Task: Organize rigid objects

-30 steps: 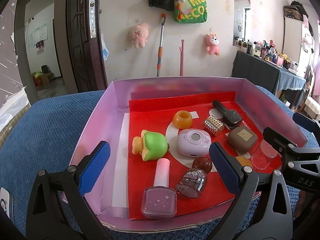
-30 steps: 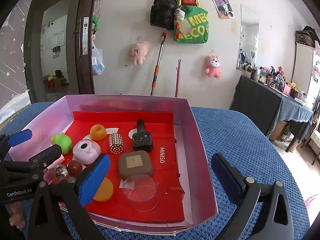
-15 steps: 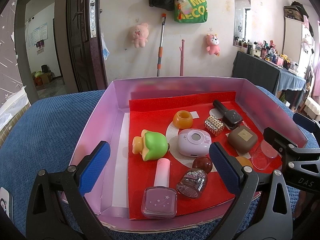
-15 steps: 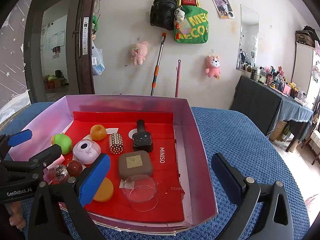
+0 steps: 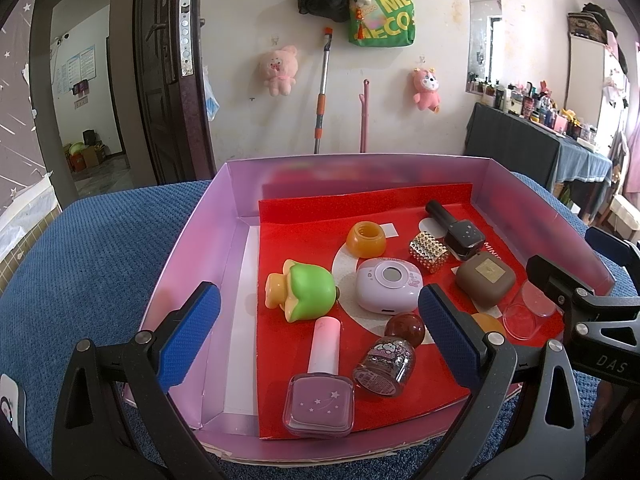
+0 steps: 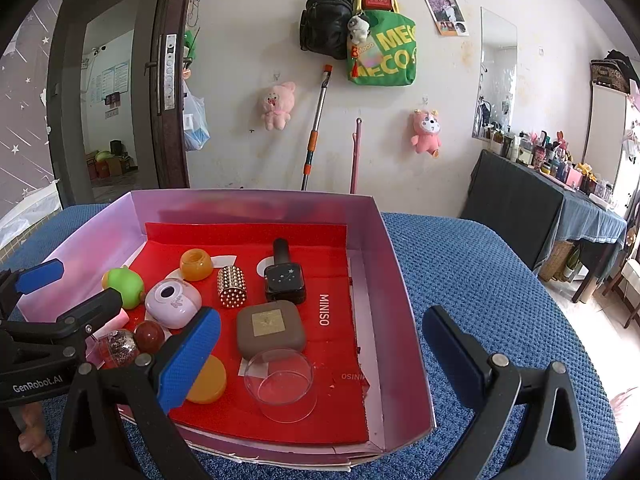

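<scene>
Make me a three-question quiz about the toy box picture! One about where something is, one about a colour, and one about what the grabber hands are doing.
1. Where does the clear cup lie?
A. on the blue cloth
B. in the pink box, near its front edge
C. on the black table

2. What colour is the sheet under the things?
A. red
B. yellow
C. white

3. How are the left gripper and the right gripper?
A. both shut on bottles
B. one open, one shut
C. both open, holding nothing

Answers:
1 B: it lies on its side inside the pink box, just in front of the brown case.
2 A: red, printed MINISO.
3 C: their blue pads stand wide apart.
</scene>
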Action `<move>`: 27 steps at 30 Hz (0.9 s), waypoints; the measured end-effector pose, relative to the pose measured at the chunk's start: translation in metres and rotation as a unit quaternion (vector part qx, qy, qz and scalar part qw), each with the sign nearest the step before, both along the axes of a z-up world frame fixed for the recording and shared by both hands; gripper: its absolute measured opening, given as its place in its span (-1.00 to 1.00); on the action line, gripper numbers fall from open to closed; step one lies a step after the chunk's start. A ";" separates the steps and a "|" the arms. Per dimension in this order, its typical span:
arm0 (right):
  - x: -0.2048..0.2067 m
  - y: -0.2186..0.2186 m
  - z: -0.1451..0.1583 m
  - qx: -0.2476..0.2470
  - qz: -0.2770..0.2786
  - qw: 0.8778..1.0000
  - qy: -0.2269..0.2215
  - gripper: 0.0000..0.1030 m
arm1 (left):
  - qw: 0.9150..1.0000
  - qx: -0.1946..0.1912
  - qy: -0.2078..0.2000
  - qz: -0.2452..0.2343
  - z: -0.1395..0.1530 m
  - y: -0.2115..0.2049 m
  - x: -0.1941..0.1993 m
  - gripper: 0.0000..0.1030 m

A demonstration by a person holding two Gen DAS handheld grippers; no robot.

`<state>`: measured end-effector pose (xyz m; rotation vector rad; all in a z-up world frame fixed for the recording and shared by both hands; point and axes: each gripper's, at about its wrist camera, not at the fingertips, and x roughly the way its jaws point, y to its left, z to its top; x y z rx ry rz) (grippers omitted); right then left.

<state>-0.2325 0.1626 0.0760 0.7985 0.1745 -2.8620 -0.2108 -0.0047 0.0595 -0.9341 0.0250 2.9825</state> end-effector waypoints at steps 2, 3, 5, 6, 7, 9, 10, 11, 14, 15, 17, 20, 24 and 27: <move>0.000 0.000 0.000 0.000 0.000 1.000 0.000 1.00 | 1.000 0.000 0.000 0.000 0.000 0.000 0.000 0.96; 0.000 0.000 0.000 0.000 0.000 1.000 0.000 1.00 | 1.000 0.000 0.000 0.000 0.000 0.000 0.000 0.96; 0.000 0.000 0.000 0.000 0.000 1.000 0.000 1.00 | 1.000 0.000 0.000 0.000 0.000 0.000 0.000 0.96; 0.000 0.000 0.000 0.000 0.000 1.000 0.000 1.00 | 1.000 0.000 0.000 0.000 0.000 0.000 0.000 0.96; 0.000 0.000 0.000 0.000 0.000 1.000 -0.001 1.00 | 1.000 0.000 0.000 0.000 0.000 0.000 0.000 0.96; -0.001 0.000 -0.001 0.000 0.001 1.000 -0.003 1.00 | 1.000 0.000 0.000 0.000 0.000 0.000 0.000 0.96; -0.001 0.001 -0.001 -0.001 0.000 1.000 -0.003 1.00 | 1.000 0.000 0.000 0.000 0.000 0.000 0.000 0.96; 0.000 0.001 -0.001 -0.001 0.000 1.000 -0.002 1.00 | 1.000 0.000 0.000 0.000 0.000 0.000 0.000 0.96; -0.001 0.001 -0.002 -0.001 0.000 1.000 -0.002 1.00 | 1.000 0.000 0.000 0.000 0.000 0.000 0.000 0.96; 0.000 0.001 -0.002 -0.001 0.000 1.000 -0.002 1.00 | 1.000 0.000 0.000 0.001 0.000 0.000 0.000 0.96; 0.000 0.001 -0.003 -0.001 -0.001 1.000 -0.003 1.00 | 1.000 0.000 0.000 0.000 0.000 0.000 0.000 0.96; 0.000 0.001 -0.002 -0.001 0.000 1.000 -0.003 1.00 | 1.000 0.001 0.000 0.001 0.000 0.000 0.000 0.96; 0.000 0.001 -0.002 -0.001 0.000 1.000 -0.003 1.00 | 1.000 0.000 0.000 0.001 0.000 0.000 0.000 0.96; 0.000 0.001 -0.002 -0.001 0.000 1.000 -0.004 1.00 | 1.000 0.001 0.000 0.001 0.000 0.000 0.000 0.96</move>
